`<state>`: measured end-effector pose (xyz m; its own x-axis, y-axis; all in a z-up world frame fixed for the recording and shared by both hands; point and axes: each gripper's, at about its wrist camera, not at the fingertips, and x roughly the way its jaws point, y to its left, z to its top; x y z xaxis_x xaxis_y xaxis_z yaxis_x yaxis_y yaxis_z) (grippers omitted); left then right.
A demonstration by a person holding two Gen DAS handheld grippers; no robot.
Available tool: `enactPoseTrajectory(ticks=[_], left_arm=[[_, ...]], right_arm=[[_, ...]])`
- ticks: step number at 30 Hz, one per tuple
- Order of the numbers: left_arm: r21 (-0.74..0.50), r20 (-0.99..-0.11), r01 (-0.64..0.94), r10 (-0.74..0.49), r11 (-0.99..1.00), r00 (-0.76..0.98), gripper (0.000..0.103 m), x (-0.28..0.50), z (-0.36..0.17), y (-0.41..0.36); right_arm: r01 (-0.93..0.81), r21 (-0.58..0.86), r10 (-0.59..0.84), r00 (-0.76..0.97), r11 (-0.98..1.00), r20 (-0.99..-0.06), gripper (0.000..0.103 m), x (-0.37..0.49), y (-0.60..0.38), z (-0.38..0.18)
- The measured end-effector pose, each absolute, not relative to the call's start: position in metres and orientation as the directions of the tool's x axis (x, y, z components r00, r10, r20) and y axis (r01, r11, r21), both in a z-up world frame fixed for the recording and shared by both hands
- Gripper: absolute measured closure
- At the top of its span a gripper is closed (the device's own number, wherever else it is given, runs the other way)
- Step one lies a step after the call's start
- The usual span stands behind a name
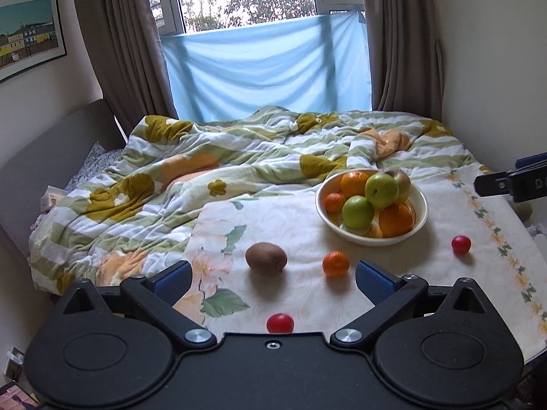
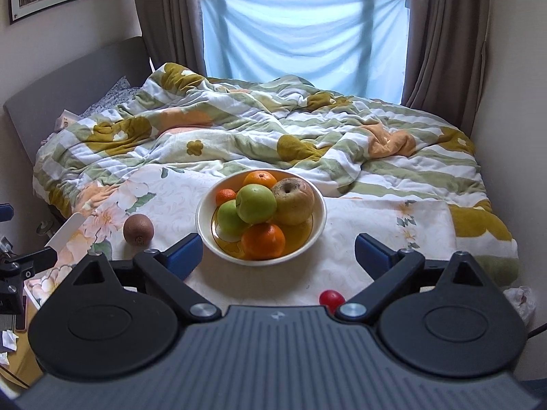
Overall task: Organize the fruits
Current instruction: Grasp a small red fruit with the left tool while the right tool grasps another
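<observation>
The left gripper (image 1: pixel 273 278) fills the bottom of its view with its blue-padded fingers (image 1: pixel 372 282) spread wide apart and holding nothing, and the right gripper (image 2: pixel 278 256) in its own view is spread wide and bare too. Both hang over a pale flowered cloth (image 1: pixel 307 294) laid on a bed, with a rumpled green and white striped blanket (image 1: pixel 212 167) behind it, a light blue sheet (image 1: pixel 266 68) across the window at the top, brown curtains (image 1: pixel 116 44) on both sides and a framed picture of houses (image 1: pixel 27 30) in the upper left. In the left view a small round red fruit (image 1: pixel 280 323) sits low in the middle, right between the fingers. A fuzzy brown kiwi (image 1: pixel 266 259) lies just past the tips, and a small orange mandarin (image 1: pixel 335 264) lies to its right. Another small red fruit (image 1: pixel 461 244) lies well off toward the right edge. The round cream bowl (image 1: pixel 422 218) stands farther up on the right, heaped with green apples (image 1: pixel 381 189), oranges (image 1: pixel 396 220) and a brownish apple (image 2: pixel 294 200). In the right view the bowl sits in the middle, just past the fingers.
</observation>
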<state>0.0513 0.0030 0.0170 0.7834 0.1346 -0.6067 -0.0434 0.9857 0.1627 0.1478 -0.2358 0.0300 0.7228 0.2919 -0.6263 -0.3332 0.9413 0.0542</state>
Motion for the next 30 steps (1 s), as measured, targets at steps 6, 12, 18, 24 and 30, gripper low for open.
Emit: enactPoseTrajectory(ticks=[6,12,18,24,30], left_arm=[[0.145,-0.653,-0.055,0.137,0.988,0.745,0.0,0.055,-0.008,0.012],[0.106,-0.722,-0.063,0.12,0.992,0.681,0.0,0.07,-0.045,0.02],[0.084,-0.782,-0.096,0.125,0.992,0.611,0.003,0.092,-0.084,0.027],[0.076,-0.798,-0.099,0.12,0.992,0.591,0.022,0.108,-0.102,0.031],[0.054,-0.814,-0.094,0.098,0.994,0.573,0.043,0.117,-0.109,0.032]], right_arm=[[-0.312,0.045,0.265,0.71,0.949,-0.652,0.0,0.14,-0.248,0.014],[-0.284,0.043,0.233,0.681,0.958,-0.695,0.0,0.146,-0.263,-0.021],[-0.275,0.026,0.204,0.64,0.961,-0.741,0.0,0.167,-0.269,-0.065],[-0.27,0.046,0.207,0.606,0.962,-0.768,0.0,0.183,-0.272,-0.095],[-0.255,0.071,0.212,0.585,0.964,-0.783,0.0,0.195,-0.275,-0.111]])
